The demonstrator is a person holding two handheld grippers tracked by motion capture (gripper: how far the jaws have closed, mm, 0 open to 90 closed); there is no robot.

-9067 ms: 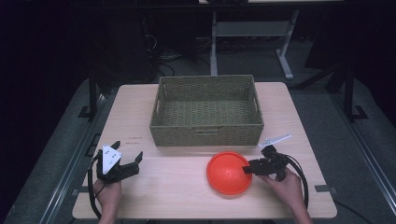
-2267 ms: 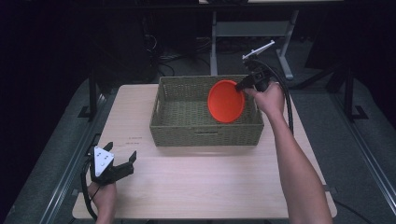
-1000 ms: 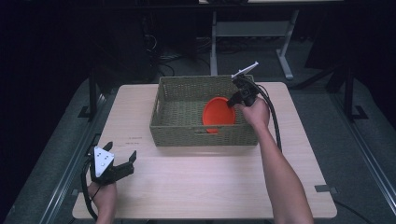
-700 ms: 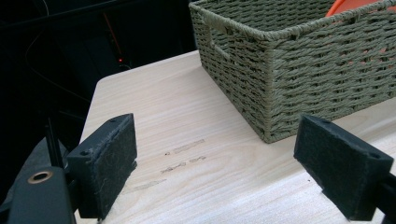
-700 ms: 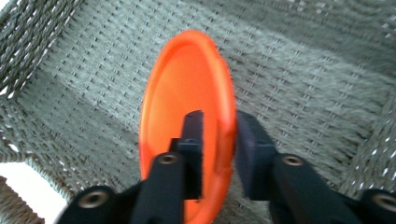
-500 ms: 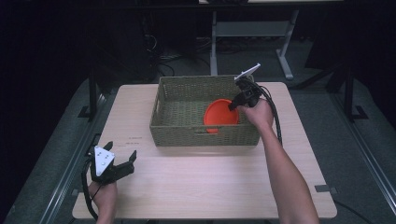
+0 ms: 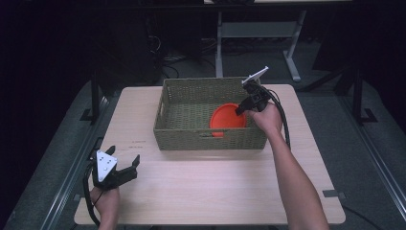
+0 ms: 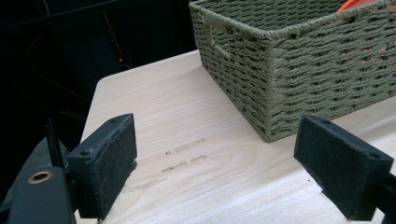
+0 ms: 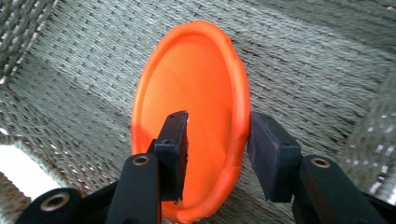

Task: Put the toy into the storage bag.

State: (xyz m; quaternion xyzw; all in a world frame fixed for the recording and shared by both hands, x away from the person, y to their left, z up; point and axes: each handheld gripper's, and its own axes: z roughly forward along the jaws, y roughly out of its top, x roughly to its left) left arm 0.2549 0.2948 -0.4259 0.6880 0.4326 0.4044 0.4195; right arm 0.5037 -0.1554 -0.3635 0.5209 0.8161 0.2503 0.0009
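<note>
Orange plate point(image 9: 191, 116) is released between the just-opened right gripper point(image 9: 217, 140) jaws; withdrawal should be straight up, rim left untouched.

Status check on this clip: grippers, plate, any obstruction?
Right hand-held gripper jaws just opening, astride plate rim. Plate inside basket. Left hand-held gripper open, idle. Nothing in the way.

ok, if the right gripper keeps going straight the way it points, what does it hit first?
Probably the orange plate: the right gripper straddles its rim, jaws just opening, gaps at both pads. Behind it lies the basket floor.
</note>
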